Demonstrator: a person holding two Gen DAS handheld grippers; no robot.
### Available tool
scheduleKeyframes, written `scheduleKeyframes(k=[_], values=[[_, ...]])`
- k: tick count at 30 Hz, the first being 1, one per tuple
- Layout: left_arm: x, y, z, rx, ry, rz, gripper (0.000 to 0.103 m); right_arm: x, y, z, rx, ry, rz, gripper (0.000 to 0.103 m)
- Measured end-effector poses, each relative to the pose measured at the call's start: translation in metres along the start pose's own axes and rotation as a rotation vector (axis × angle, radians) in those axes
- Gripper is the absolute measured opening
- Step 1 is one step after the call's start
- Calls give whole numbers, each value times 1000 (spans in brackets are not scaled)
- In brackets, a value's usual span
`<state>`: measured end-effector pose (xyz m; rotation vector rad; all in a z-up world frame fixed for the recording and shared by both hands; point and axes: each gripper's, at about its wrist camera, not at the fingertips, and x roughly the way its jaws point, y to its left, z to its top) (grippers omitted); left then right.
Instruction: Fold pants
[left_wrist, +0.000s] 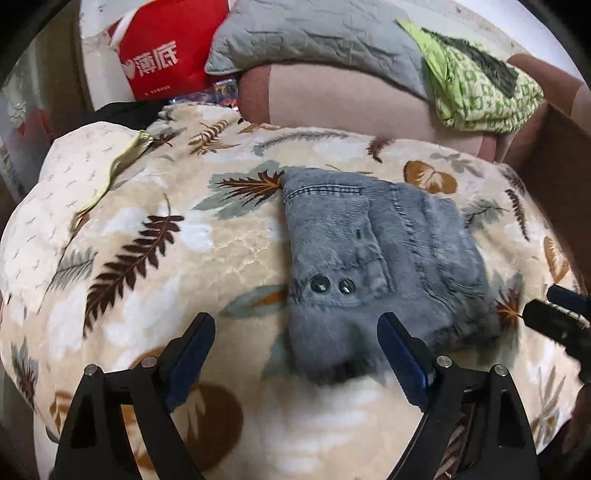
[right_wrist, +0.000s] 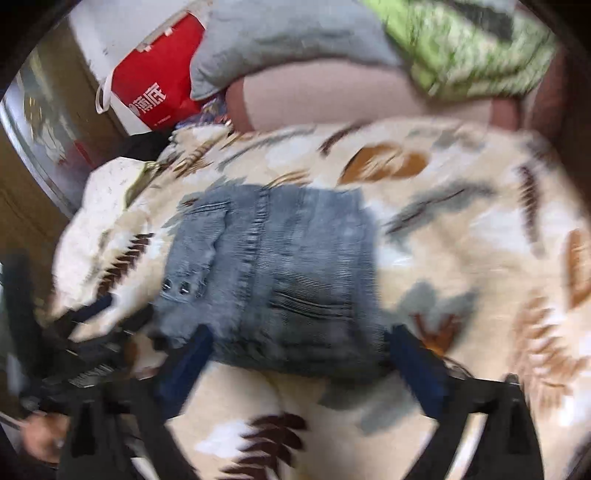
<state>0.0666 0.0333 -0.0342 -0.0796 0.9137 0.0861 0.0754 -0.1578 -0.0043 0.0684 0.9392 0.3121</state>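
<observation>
The grey-blue denim pants (left_wrist: 376, 254) lie folded into a compact bundle on a leaf-print blanket (left_wrist: 147, 236); two dark buttons face me. My left gripper (left_wrist: 295, 332) is open and empty, its fingers on either side of the bundle's near edge, just above it. In the blurred right wrist view the pants (right_wrist: 273, 273) lie in the middle and my right gripper (right_wrist: 299, 350) is open and empty at their near edge. The right gripper also shows at the right edge of the left wrist view (left_wrist: 557, 314). The left gripper shows at the left of the right wrist view (right_wrist: 85, 328).
A red paper bag (left_wrist: 166, 48), a grey quilted pillow (left_wrist: 314, 37) and a green patterned cloth (left_wrist: 476, 88) lie beyond the blanket on a pink cushion (left_wrist: 351, 99). A white cloth (left_wrist: 74, 173) covers the blanket's left part. A brown wooden edge (left_wrist: 557, 162) stands at the right.
</observation>
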Motion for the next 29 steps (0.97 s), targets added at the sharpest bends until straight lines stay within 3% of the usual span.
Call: scheduleKeyframes(k=[4,10,14,29], values=[[-17,-10,-15,-18,-6,-46,90,-13,4,-21,-43,-52,-125,103],[-44,-31,-17,9,-61,-62,93,-34,6,-35,-119,-100,-221,103],[-49,-36,-12,30,-81,-35,97,-39,12,-28,-141,-132,-247,103],[-28,-34,1,41,-49,-32,102,-23,25,-16,-191,-108,-275,103]])
